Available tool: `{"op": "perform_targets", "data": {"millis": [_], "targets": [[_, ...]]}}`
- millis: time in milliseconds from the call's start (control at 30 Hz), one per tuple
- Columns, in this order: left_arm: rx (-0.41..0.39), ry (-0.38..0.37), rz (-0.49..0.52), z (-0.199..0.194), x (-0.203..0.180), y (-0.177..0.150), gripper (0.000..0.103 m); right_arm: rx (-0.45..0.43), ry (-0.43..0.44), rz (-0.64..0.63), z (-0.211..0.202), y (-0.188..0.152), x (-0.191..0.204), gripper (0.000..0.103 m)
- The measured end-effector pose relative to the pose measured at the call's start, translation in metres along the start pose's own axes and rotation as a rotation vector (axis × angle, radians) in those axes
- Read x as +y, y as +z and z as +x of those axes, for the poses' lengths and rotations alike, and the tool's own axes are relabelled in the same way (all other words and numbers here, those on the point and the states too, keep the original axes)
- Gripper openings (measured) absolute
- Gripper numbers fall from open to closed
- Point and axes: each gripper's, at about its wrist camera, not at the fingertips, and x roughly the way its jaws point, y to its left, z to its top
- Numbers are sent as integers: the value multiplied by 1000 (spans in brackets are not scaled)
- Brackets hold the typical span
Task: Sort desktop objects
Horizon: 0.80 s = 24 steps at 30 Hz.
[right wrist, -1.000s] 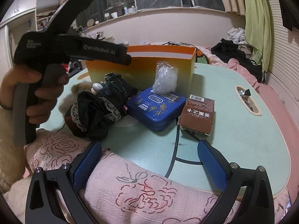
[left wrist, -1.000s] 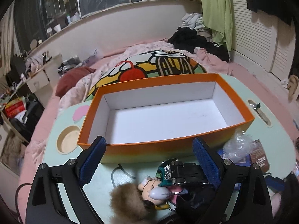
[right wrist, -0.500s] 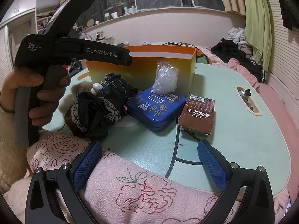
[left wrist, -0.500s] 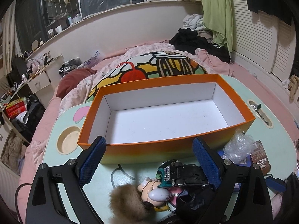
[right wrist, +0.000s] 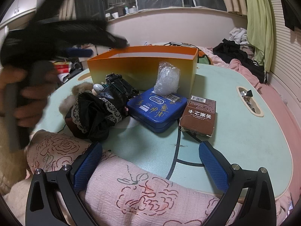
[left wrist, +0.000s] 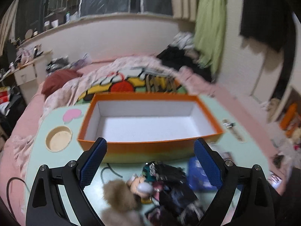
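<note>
An empty orange box (left wrist: 150,146) (right wrist: 143,69) with a white inside stands on the pale green table (right wrist: 244,128). In front of it lie a doll with a furry head (left wrist: 120,192), a black toy car (right wrist: 120,86), a black lace cloth (right wrist: 96,113), a blue tin (right wrist: 158,109), a clear plastic bag (right wrist: 166,78) and a brown carton (right wrist: 199,114). My left gripper (left wrist: 150,160) hangs open above the doll and car, empty. My right gripper (right wrist: 150,163) is open and empty near the table's front edge, above a pink rose-print cloth (right wrist: 131,188).
A hand holding the left gripper's handle (right wrist: 22,98) shows blurred at the left of the right wrist view. The table has a round cup recess (left wrist: 59,138) and a slot with wrappers (right wrist: 248,101). A bed with blankets (left wrist: 120,79) and clothes lies beyond.
The left gripper has swung to the left and tilted up with motion blur; the box now sits lower and more centred in its view. The right gripper has stayed still.
</note>
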Motion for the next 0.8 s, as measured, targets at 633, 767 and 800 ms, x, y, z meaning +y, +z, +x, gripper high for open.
{"op": "perform_targets", "data": {"millis": [633,767,800], "targets": [[10,103,47,-15,31,-125,98,4,18,-11,1,0,0,103],[-7,119,23,-16,34,-125,102,6,28,-21,2,0,0,103],[-8,126,19,-16,34,-126,102,6,28,-22,3,0,0,103]]}}
